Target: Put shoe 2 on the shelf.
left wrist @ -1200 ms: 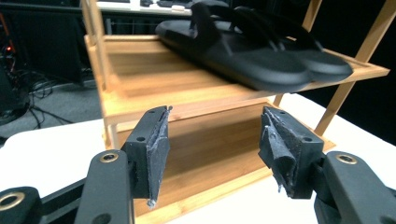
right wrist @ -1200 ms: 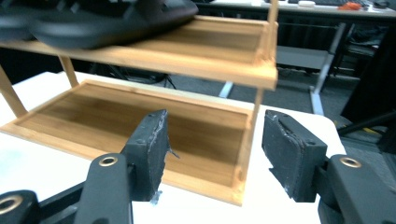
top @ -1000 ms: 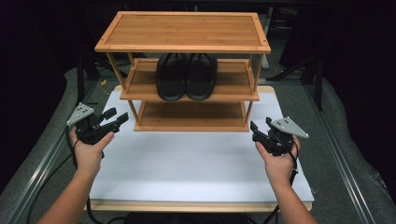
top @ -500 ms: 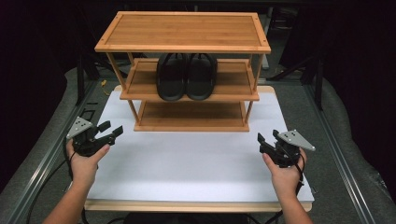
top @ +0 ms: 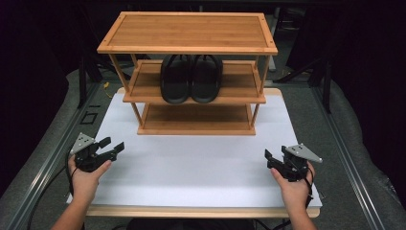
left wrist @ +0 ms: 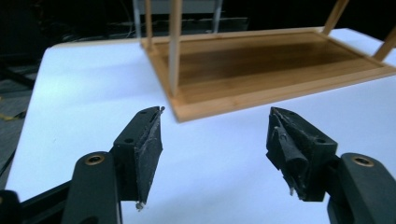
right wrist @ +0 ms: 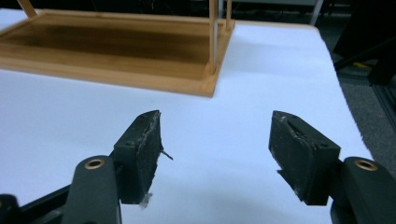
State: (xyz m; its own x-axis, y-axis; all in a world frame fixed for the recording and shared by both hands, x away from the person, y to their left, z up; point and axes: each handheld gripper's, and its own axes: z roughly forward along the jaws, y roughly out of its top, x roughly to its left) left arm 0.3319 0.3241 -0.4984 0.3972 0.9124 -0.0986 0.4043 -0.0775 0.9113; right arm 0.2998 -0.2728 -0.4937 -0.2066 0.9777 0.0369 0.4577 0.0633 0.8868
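A three-tier bamboo shoe rack (top: 187, 29) stands at the back of the white table top (top: 191, 167). A pair of black sandals (top: 190, 79) lies side by side on its middle shelf. My left gripper (top: 111, 146) hovers low at the table's left edge, open, with nothing between its jaws (left wrist: 215, 140). My right gripper (top: 269, 158) sits near the right front of the table, also open and empty (right wrist: 215, 140). Both gripper views look across bare white surface toward the rack's bottom shelf (left wrist: 261, 60) (right wrist: 112, 44).
The rack's thin wooden legs (left wrist: 175, 46) (right wrist: 213, 32) stand ahead of each gripper. Grey padded floor and metal rails (top: 33, 177) flank the table. Dark stands and cables (top: 306, 67) sit behind the rack.
Both hands have drawn back toward the front of the table and outward, away from the rack. Both grippers stay open and empty.
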